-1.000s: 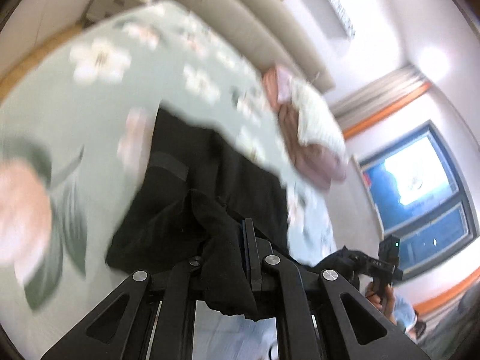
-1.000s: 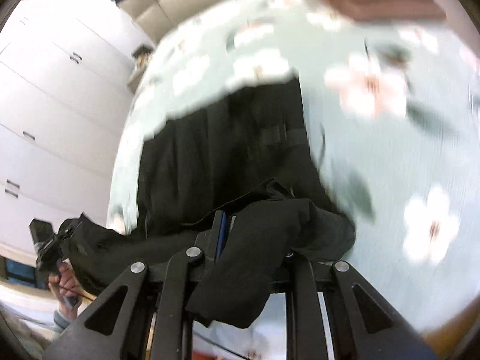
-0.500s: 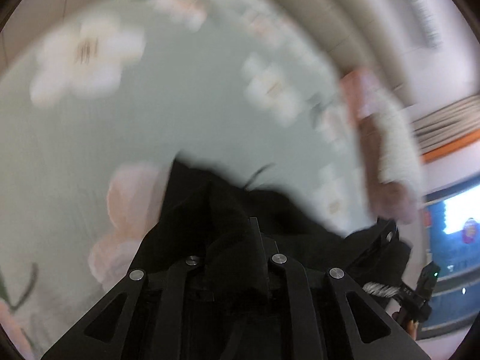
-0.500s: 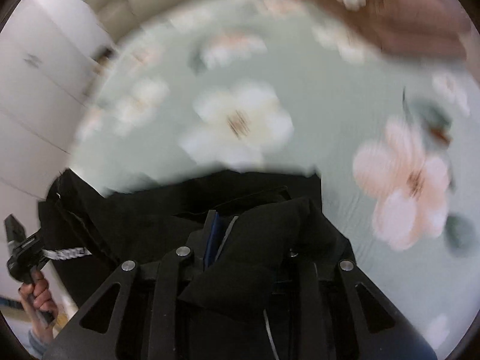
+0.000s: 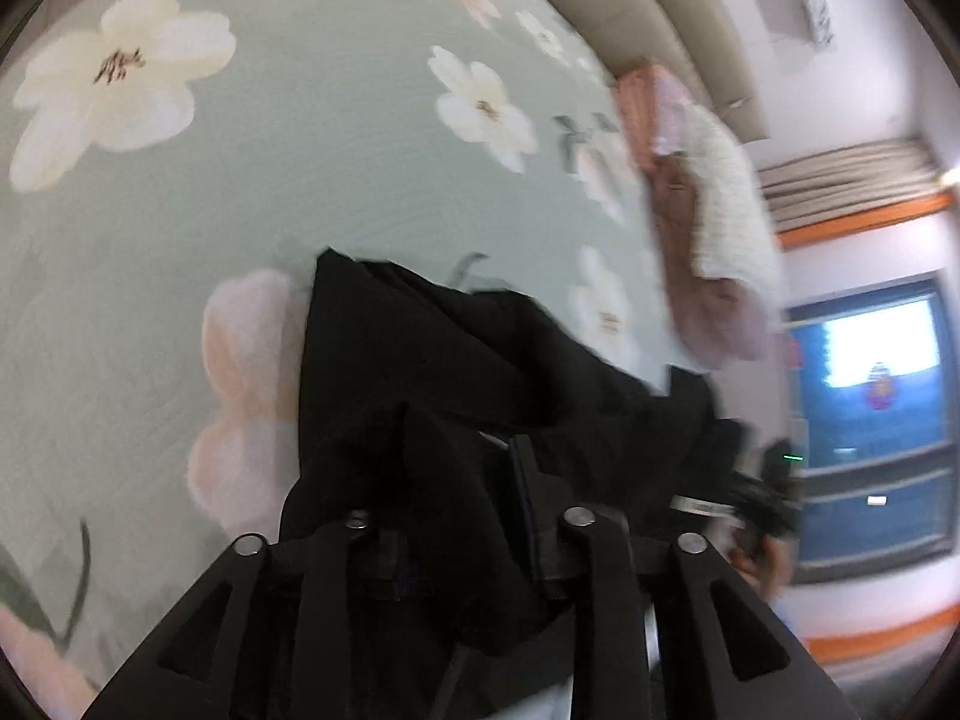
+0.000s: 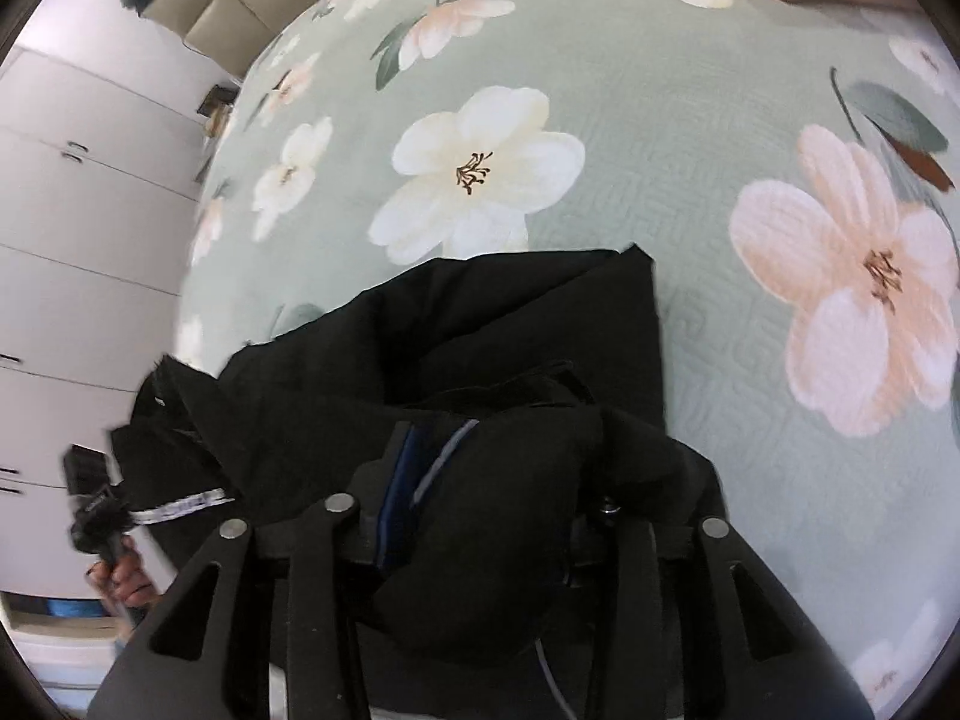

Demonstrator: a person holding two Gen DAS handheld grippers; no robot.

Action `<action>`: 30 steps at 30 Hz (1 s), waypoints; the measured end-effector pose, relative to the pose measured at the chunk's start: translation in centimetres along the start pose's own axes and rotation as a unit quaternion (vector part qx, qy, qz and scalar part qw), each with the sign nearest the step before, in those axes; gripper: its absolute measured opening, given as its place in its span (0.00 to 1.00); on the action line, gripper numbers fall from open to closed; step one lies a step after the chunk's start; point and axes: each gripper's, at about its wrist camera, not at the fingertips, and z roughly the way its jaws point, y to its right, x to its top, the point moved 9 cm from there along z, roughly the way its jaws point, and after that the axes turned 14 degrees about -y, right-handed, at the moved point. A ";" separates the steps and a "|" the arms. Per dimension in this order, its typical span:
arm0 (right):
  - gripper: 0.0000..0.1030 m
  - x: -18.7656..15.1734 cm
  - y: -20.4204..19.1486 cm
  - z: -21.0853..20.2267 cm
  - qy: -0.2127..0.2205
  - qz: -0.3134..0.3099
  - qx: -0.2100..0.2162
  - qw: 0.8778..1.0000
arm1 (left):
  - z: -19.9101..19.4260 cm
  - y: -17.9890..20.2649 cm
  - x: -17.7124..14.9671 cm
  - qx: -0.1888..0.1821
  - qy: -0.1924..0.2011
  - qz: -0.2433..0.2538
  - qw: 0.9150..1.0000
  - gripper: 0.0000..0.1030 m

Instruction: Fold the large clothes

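A black garment (image 5: 456, 372) lies bunched on the green floral bedspread (image 5: 180, 210). My left gripper (image 5: 480, 480) is shut on a fold of it, the cloth draped over the fingers. In the right wrist view the same garment (image 6: 480, 348) spreads ahead of my right gripper (image 6: 480, 450), which is shut on another bunch of the black cloth. The garment hangs stretched between the two grippers. Each gripper shows at the edge of the other's view: the right one (image 5: 774, 480) and the left one (image 6: 96, 510).
A pile of pink, brown and white clothes (image 5: 702, 192) lies on the bed near its far edge. A beige headboard (image 5: 630, 18) runs behind. White wardrobe doors (image 6: 72, 228) stand to the left. A window (image 5: 876, 360) is at the right.
Both grippers have carried the held black cloth forward over the bed. The garment that lay spread long now sits folded over, much shorter in front of the grippers.
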 end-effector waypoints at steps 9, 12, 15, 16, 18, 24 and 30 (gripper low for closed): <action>0.50 -3.6 -1.0 -4.8 0.012 -0.021 0.024 0.999 | -5.6 1.3 -2.7 0.019 0.043 0.062 0.997 0.59; 0.53 -6.1 -1.8 -6.9 0.041 -0.056 -0.024 0.997 | -3.8 0.5 -1.9 0.061 0.039 0.060 0.996 0.59; 0.77 -7.4 -1.8 -8.2 0.069 -0.074 -0.049 0.994 | -1.8 -0.5 -0.3 0.102 0.035 0.055 0.993 0.59; 0.81 -7.1 -1.6 -8.0 0.073 -0.083 -0.077 0.991 | -1.2 -0.9 0.1 0.112 0.034 0.055 0.992 0.59; 0.81 -5.7 -1.4 -7.0 0.077 -0.107 -0.116 0.985 | -0.1 -1.3 1.4 0.135 0.032 0.056 0.989 0.59; 0.81 0.6 0.7 -2.2 0.071 -0.133 -0.149 0.977 | 0.7 -2.9 4.9 0.161 0.052 0.050 0.984 0.59; 0.81 4.1 2.3 1.4 0.057 -0.147 -0.157 0.975 | 3.6 -4.1 7.2 0.097 0.009 0.046 0.994 0.59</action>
